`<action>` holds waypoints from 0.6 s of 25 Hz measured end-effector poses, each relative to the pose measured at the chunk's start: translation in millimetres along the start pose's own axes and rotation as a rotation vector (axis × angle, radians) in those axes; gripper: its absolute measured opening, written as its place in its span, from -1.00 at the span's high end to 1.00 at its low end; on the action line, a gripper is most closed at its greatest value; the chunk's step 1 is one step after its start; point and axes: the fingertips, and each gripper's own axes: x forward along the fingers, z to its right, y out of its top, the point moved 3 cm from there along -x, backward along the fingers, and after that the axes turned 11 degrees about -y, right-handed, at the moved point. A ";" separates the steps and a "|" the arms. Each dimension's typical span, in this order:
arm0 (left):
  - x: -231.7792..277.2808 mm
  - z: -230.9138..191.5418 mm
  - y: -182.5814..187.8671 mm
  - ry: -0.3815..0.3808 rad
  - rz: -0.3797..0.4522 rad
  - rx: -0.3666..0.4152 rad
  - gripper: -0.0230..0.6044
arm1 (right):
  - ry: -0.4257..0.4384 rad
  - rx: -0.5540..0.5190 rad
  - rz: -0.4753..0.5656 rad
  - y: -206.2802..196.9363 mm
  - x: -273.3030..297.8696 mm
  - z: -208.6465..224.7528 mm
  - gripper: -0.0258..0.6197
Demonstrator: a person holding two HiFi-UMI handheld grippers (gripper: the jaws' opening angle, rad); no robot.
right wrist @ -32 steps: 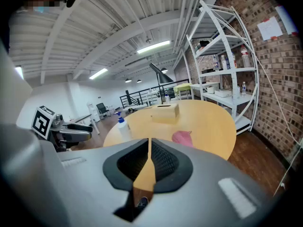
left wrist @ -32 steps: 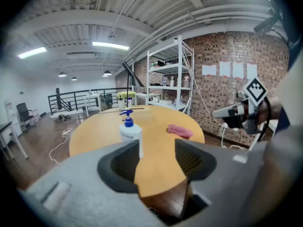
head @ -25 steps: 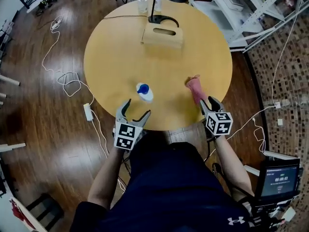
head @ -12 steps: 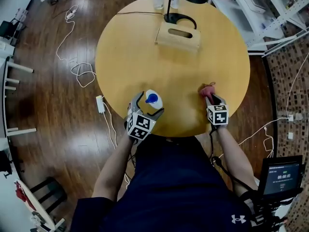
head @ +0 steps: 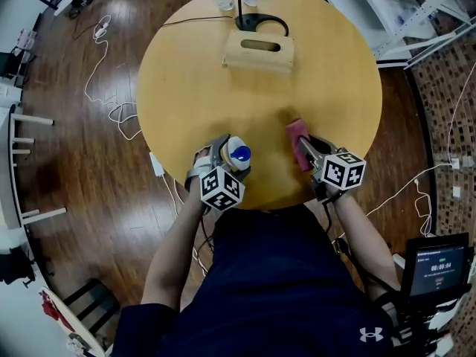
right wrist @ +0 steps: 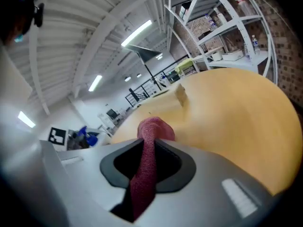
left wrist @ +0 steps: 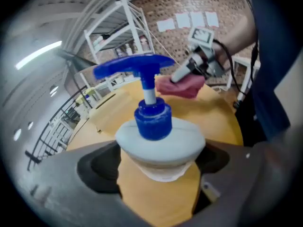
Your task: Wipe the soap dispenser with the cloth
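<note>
Cloth (head: 297, 134) now sits pinched in jaws of right gripper (head: 306, 149), which have just been closing, & left gripper (head: 227, 149), jaws just opened wide, now straddles soap dispenser (head: 236, 153) near front edge of surface (head: 253, 88), so wiping is prob. next.

Lab w/ floor cables (head: 85, 86), shelving (head: 424, 28)

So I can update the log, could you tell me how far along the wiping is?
Done: the right gripper has just closed its jaws on the cloth. In hand: the left gripper brackets the soap dispenser. Left: all wiping; cloth and dispenser are apart.
</note>
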 end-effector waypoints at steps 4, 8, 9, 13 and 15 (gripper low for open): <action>9.8 24.2 1.3 -0.084 -0.285 0.238 -0.58 | 0.160 0.056 0.058 5.8 -17.5 -55.1 0.71; 37.3 46.0 8.8 -0.149 -0.392 0.390 -0.58 | 0.060 0.106 0.043 -23.3 -18.0 -52.1 0.71; 47.8 51.6 8.3 -0.168 -0.409 0.406 -0.58 | 0.008 0.140 0.034 -33.1 -19.2 -39.4 0.71; 79.7 65.7 -4.9 -0.245 -0.441 0.365 -0.58 | -0.087 0.310 -0.019 -70.4 -23.7 2.6 0.71; 83.1 63.6 -10.0 -0.270 -0.435 0.316 -0.57 | -0.074 0.363 -0.051 -82.8 -21.1 8.0 0.71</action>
